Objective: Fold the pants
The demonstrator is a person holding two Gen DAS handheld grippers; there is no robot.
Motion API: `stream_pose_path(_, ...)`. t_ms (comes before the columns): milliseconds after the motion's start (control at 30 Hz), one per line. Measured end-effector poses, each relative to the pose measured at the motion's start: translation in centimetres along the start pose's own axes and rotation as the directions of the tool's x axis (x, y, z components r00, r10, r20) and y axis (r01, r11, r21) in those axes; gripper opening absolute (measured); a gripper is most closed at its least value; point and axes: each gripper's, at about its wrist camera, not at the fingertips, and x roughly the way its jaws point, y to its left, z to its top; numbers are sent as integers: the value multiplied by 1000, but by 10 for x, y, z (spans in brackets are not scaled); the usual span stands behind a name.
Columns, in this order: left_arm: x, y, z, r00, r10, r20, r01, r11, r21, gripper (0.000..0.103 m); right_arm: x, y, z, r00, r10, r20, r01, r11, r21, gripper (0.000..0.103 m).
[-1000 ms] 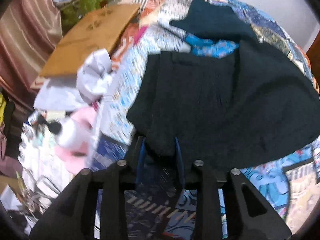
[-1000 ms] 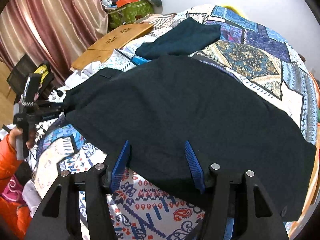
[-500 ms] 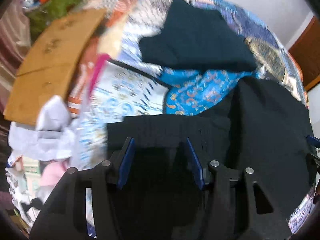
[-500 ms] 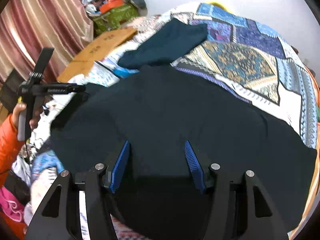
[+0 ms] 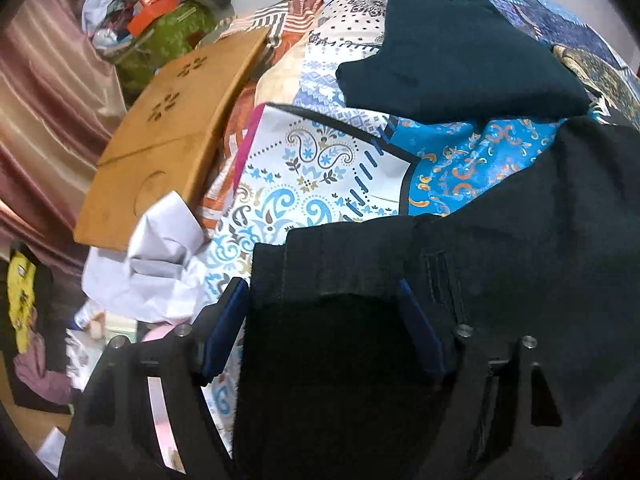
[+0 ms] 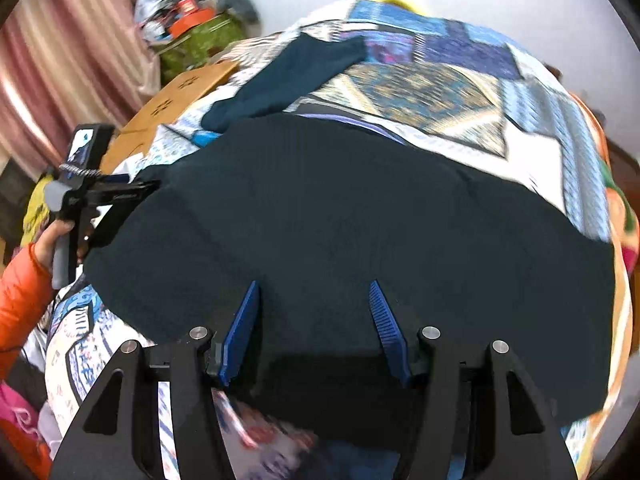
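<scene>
Two tools work over dark pants spread on a bed. Nearest in the left wrist view, the left tool [image 5: 324,320] has its blue pads set wide apart, with the waistband end of the pants [image 5: 500,280] lying between and under them; the cloth is draped there, not pinched. Just left of that tool lies crumpled white cloth [image 5: 160,256], and beyond it a wooden board [image 5: 172,140] rests on the bed's edge. Past the waistband the patterned bedspread [image 5: 320,176] shows, then a second dark garment [image 5: 460,60], folded, lying apart from the pants.

From the right wrist, the right tool [image 6: 316,320] also stands open, its pads straddling the near edge of the pants [image 6: 340,220], which spread broad and mostly flat across the bedspread [image 6: 440,92]. At the left edge of that view, the left tool [image 6: 100,196] reaches the far corner of the pants, held by a hand [image 6: 56,236] in an orange sleeve. Farther back sit the folded garment [image 6: 288,76], the board [image 6: 180,96], a green bag [image 6: 200,40] and pink curtains [image 6: 72,40].
</scene>
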Motion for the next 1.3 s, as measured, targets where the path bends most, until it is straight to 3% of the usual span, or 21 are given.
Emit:
stream_pose_path(67, -10, 0, 5, 1000, 0, -10, 0, 1000, 3, 77, -11, -10, -8, 1000, -4, 5, 4, 999, 35, 53)
stream_pose_path(200, -55, -9, 16, 997, -27, 77, 25, 999, 31, 77, -34, -30, -22, 996, -72, 48, 68, 994, 86, 53)
stream_pose_path(367, -104, -47, 25, 977, -160, 143, 144, 983, 118, 87, -61, -81, -31, 983, -144, 110, 119, 971, 206, 54)
stream_pose_path(500, -119, -89, 34, 960, -239, 145, 210, 959, 188, 88, -71, -123, -28, 966, -219, 137, 176, 946, 272, 54)
stream_pose_path(700, -103, -141, 44, 965, -240, 105, 210, 949, 236, 88, -66, -179, -14, 949, -281, 145, 226, 923, 311, 53)
stream_pose_path(800, -80, -156, 36, 971, -238, 33, 223, 944, 242, 88, -53, -199, -3, 938, -315, 144, 257, 912, 321, 53)
stream_pose_path(900, -78, -157, 27, 970, -224, 89, 201, 956, 214, 93, -37, -213, 8, 937, -322, 136, 271, 915, 300, 52)
stream_pose_path(1033, -76, -155, 27, 969, -233, 85, 213, 957, 198, 95, -14, -229, 17, 938, -333, 99, 295, 913, 282, 35)
stream_pose_path(1300, -74, -155, 26, 968, -230, 97, 210, 960, 184, 97, 3, -233, 19, 926, -372, 59, 351, 910, 221, 35)
